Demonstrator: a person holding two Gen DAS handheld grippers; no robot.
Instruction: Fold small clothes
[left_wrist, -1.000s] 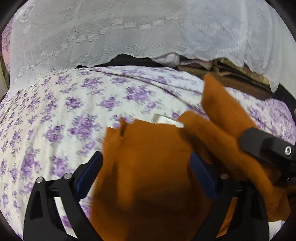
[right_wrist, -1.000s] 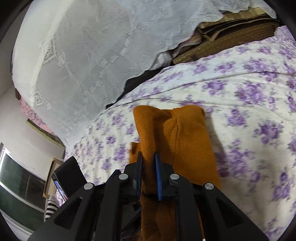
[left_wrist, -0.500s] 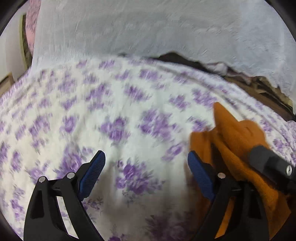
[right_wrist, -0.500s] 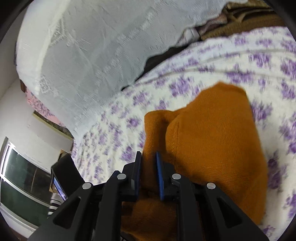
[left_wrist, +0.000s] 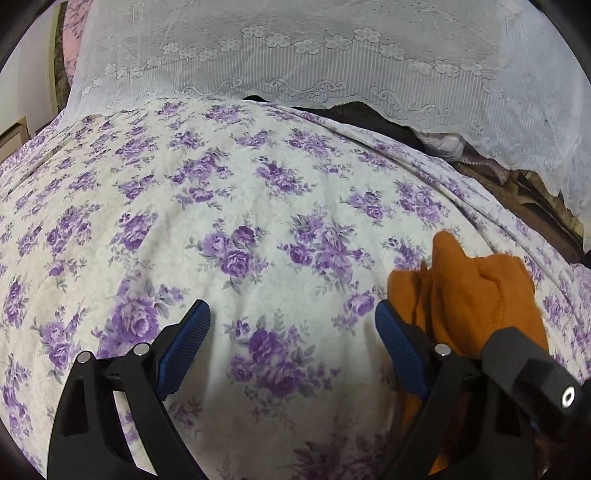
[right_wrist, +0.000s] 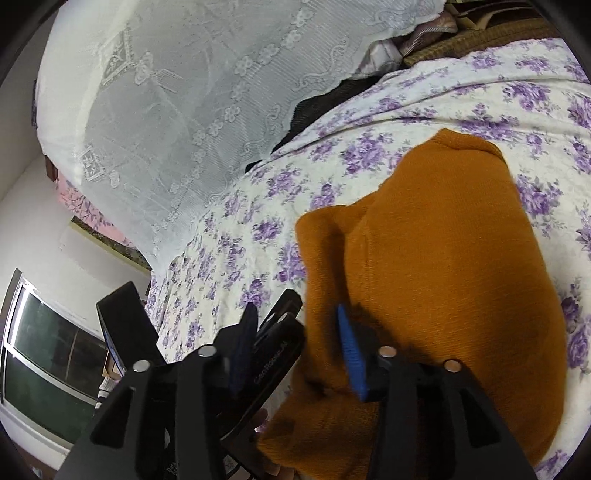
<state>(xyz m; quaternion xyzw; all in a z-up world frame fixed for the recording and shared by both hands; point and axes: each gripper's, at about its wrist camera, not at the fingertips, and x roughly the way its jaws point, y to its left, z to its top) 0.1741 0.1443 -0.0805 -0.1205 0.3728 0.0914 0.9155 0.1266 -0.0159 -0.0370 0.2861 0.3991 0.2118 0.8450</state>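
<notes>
Right wrist: right gripper (right_wrist: 297, 338) jaws opening, orange garment (right_wrist: 436, 266) between; left gripper (left_wrist: 291, 341) wide, empty.

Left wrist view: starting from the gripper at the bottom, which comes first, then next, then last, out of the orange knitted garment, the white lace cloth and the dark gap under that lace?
Counting from the left gripper:
1. Orange knitted garment, right beside its right finger, low right.
2. Dark gap, across the flowered bedspread, upper middle.
3. White lace cloth, hanging behind and above the gap, along the top.
</notes>
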